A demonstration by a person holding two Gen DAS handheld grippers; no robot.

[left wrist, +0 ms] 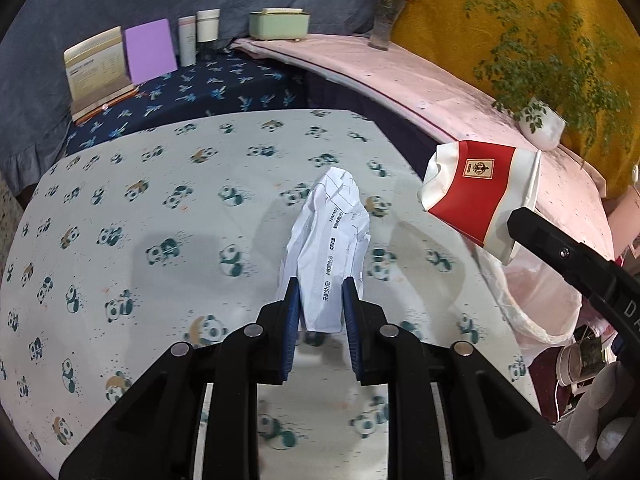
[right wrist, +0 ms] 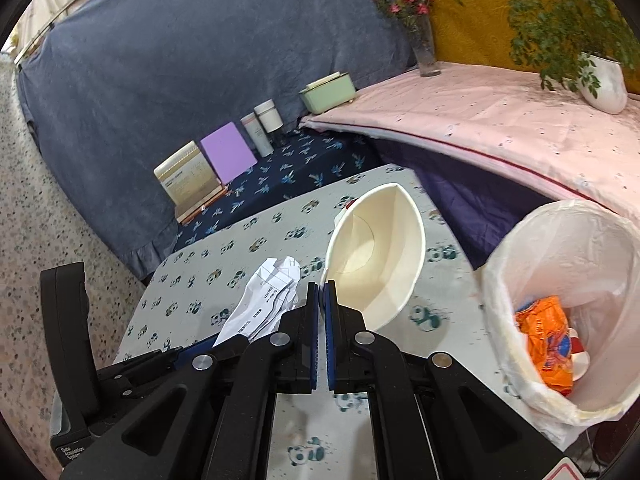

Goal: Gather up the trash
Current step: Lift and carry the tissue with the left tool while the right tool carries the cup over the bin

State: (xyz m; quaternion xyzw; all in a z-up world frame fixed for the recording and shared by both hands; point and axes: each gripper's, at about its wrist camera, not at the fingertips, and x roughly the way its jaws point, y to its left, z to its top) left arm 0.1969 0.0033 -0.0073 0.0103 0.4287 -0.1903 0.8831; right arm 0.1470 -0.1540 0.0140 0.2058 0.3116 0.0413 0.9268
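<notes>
My left gripper (left wrist: pixel 320 288) is shut on a crumpled white printed paper (left wrist: pixel 330 240) and holds it over the panda-print table (left wrist: pixel 140 240). The same paper (right wrist: pixel 268 300) shows in the right wrist view, left of my right gripper. My right gripper (right wrist: pixel 322 288) is shut on the rim of a squashed red-and-white paper cup (right wrist: pixel 376 256) and holds it in the air. In the left wrist view the cup (left wrist: pixel 480 192) hangs at the right, above the bin. The trash bin (right wrist: pixel 560 300) with a white liner stands at the table's right edge and holds an orange wrapper (right wrist: pixel 546 340).
A card stand (left wrist: pixel 98 68), purple board (left wrist: pixel 150 50), two jars (left wrist: pixel 200 32) and a green box (left wrist: pixel 280 24) line the back. A flower vase (left wrist: pixel 384 20) and a potted plant (left wrist: pixel 544 120) stand on the pink-covered surface (left wrist: pixel 420 80) at the right.
</notes>
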